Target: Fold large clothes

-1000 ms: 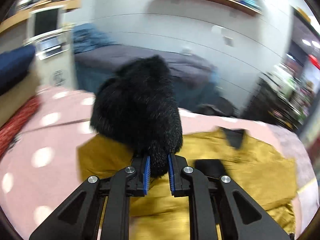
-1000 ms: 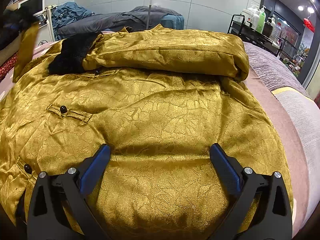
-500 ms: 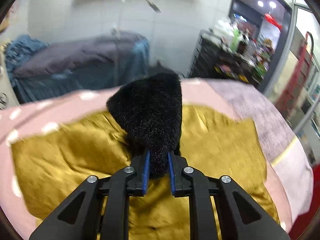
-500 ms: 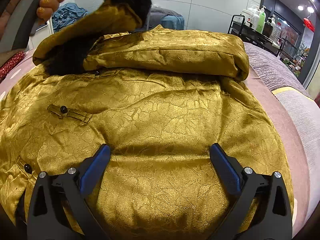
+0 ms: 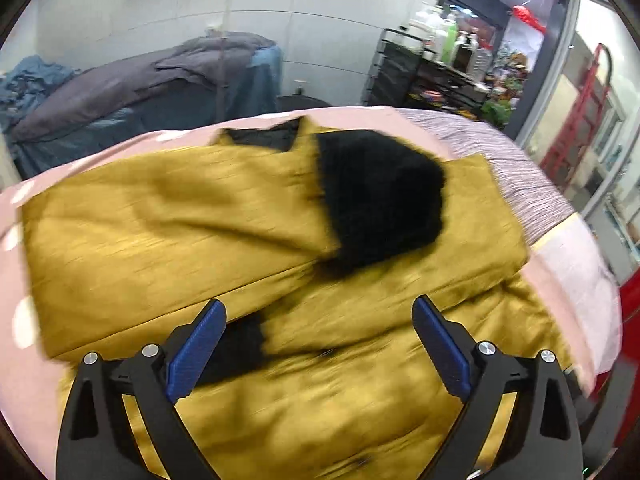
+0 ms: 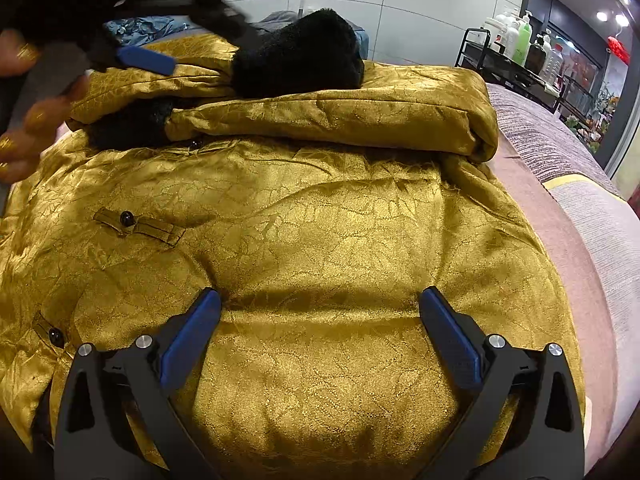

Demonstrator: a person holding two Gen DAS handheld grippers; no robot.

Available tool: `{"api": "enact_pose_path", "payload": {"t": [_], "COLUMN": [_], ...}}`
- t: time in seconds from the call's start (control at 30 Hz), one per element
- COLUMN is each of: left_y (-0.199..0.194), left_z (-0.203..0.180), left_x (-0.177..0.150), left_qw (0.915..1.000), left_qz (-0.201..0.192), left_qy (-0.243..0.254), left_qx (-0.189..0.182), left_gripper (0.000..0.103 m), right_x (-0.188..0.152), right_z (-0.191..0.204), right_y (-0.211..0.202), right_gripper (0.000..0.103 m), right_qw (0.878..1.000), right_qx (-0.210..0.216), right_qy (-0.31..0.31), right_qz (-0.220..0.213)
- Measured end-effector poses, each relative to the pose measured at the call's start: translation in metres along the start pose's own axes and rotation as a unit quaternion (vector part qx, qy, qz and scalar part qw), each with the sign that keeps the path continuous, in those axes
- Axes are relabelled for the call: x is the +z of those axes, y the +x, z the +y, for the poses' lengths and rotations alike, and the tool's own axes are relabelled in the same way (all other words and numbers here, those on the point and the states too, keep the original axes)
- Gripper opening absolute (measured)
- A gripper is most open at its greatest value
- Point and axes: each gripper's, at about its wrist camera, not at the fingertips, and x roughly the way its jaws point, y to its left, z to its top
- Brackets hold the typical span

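A gold brocade jacket (image 6: 320,240) is spread over a pink bed (image 5: 120,148), both sleeves folded across its upper part. The black fur cuff (image 5: 380,196) is laid ahead of the left gripper (image 5: 318,344), whose fingers (image 5: 196,350) have just been opening and are now spread wide, with nothing between them but blurred fabric below. The right gripper (image 6: 320,336) is held wide apart over the jacket's lower body, nothing being gripped. The folded sleeve's edge (image 6: 484,136) is seen ahead and right of its fingers (image 6: 448,344); beyond that edge bare bedding is left free. A hand (image 6: 24,92) is seen far left.
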Motion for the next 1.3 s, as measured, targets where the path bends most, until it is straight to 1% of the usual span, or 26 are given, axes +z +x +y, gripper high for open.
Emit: {"api": "enact_pose_path", "payload": {"t": [0.07, 0.1, 0.17, 0.2, 0.23, 0.3, 0.33, 0.37, 0.43, 0.47, 0.53, 0.57, 0.63, 0.67, 0.7, 0.73, 0.77, 0.8, 0.87, 0.9, 1.0, 1.13, 1.17, 1.23, 1.27, 1.3], "left_y": [-0.012, -0.019, -0.029, -0.033, -0.038, -0.046, -0.05, -0.054, -0.06, -0.062, -0.065, -0.066, -0.067, -0.067, -0.067, -0.067, -0.067, -0.066, -0.065, -0.065, -0.064, -0.063, -0.063, -0.061, -0.06, -0.059], "left_z": [0.02, 0.033, 0.052, 0.061, 0.071, 0.087, 0.095, 0.101, 0.112, 0.118, 0.126, 0.129, 0.131, 0.133, 0.135, 0.134, 0.135, 0.136, 0.14, 0.141, 0.147, 0.151, 0.151, 0.148, 0.147, 0.146], "left_x": [-0.012, -0.021, -0.034, -0.041, -0.047, -0.057, -0.063, -0.067, -0.074, -0.076, -0.076, -0.075, -0.072, -0.071, -0.069, -0.069, -0.068, -0.068, -0.066, -0.065, -0.056, -0.044, -0.041, -0.036, -0.035, -0.033], "left_qw": [0.9996, 0.9989, 0.9971, 0.9962, 0.9952, 0.9934, 0.9925, 0.9917, 0.9898, 0.9894, 0.9886, 0.9883, 0.9879, 0.9879, 0.988, 0.9878, 0.9877, 0.9876, 0.9873, 0.9869, 0.9858, 0.9845, 0.9848, 0.9855, 0.986, 0.9863], "left_qz": [-0.002, -0.002, 0.004, 0.009, 0.015, 0.021, 0.022, 0.023, 0.024, 0.024, 0.024, 0.023, 0.018, 0.016, 0.016, 0.015, 0.014, 0.014, 0.012, 0.01, 0.002, -0.004, -0.004, -0.003, -0.003, -0.004], "left_qy": [-0.002, -0.003, -0.006, -0.01, -0.016, -0.031, -0.04, -0.046, -0.06, -0.066, -0.074, -0.075, -0.075, -0.075, -0.076, -0.077, -0.079, -0.082, -0.092, -0.097, -0.118, -0.129, -0.127, -0.116, -0.111, -0.104], "left_qx": [0.027, 0.047, 0.076, 0.086, 0.096, 0.109, 0.114, 0.118, 0.127, 0.127, 0.129, 0.13, 0.135, 0.135, 0.134, 0.134, 0.134, 0.134, 0.129, 0.128, 0.12, 0.118, 0.119, 0.123, 0.125, 0.128], "left_gripper": [0.092, 0.093, 0.093, 0.093, 0.093, 0.093, 0.093, 0.093, 0.093, 0.093, 0.093, 0.093, 0.093, 0.093, 0.093, 0.093, 0.093, 0.093, 0.093, 0.093, 0.093, 0.093, 0.093, 0.093, 0.093, 0.093], "right_x": [0.009, 0.015, 0.033, 0.046, 0.057, 0.085, 0.102, 0.118, 0.142, 0.154, 0.179, 0.188, 0.202, 0.206, 0.204, 0.204, 0.204, 0.203, 0.198, 0.195, 0.184, 0.166, 0.162, 0.152, 0.148, 0.148], "right_z": [0.002, 0.002, 0.002, 0.002, 0.003, 0.008, 0.011, 0.011, 0.011, 0.009, 0.002, -0.004, -0.019, -0.026, -0.033, -0.037, -0.038, -0.037, -0.035, -0.034, -0.037, -0.039, -0.041, -0.048, -0.051, -0.053], "right_y": [-0.002, -0.004, -0.016, -0.025, -0.028, -0.027, -0.023, -0.019, -0.012, -0.004, 0.024, 0.038, 0.064, 0.074, 0.081, 0.086, 0.088, 0.086, 0.075, 0.068, 0.056, 0.058, 0.062, 0.065, 0.064, 0.063], "right_gripper": [0.098, 0.098, 0.098, 0.098, 0.098, 0.098, 0.098, 0.098, 0.098, 0.098, 0.097, 0.094, 0.075, 0.057, 0.044, 0.043, 0.036, 0.027, 0.022, 0.021, 0.021, 0.021, 0.021, 0.022, 0.027, 0.042], "right_qw": [1.0, 0.999, 1.0, 1.0, 0.999, 0.998, 0.997, 0.996, 0.994, 0.995, 0.998, 0.999, 0.997, 0.993, 0.988, 0.982, 0.981, 0.983, 0.989, 0.991, 0.996, 0.998, 0.998, 0.996, 0.995, 0.994], "right_qx": [-0.005, -0.005, 0.011, 0.023, 0.028, 0.035, 0.031, 0.02, 0.011, 0.012, 0.021, 0.027, 0.048, 0.065, 0.09, 0.116, 0.124, 0.121, 0.109, 0.096, 0.062, 0.042, 0.039, 0.046, 0.05, 0.051], "right_qy": [-0.007, -0.007, -0.003, -0.006, -0.011, -0.034, -0.047, -0.053, -0.048, -0.04, -0.013, 0.009, 0.067, 0.097, 0.123, 0.144, 0.147, 0.135, 0.103, 0.088, 0.066, 0.04, 0.043, 0.065, 0.074, 0.084], "right_qz": [0.024, 0.033, 0.009, -0.021, -0.034, -0.045, -0.05, -0.065, -0.095, -0.095, -0.062, -0.046, -0.009, 0.009, 0.024, 0.034, 0.035, 0.027, 0.004, -0.008, -0.02, 0.003, 0.012, 0.03, 0.037, 0.039]}}
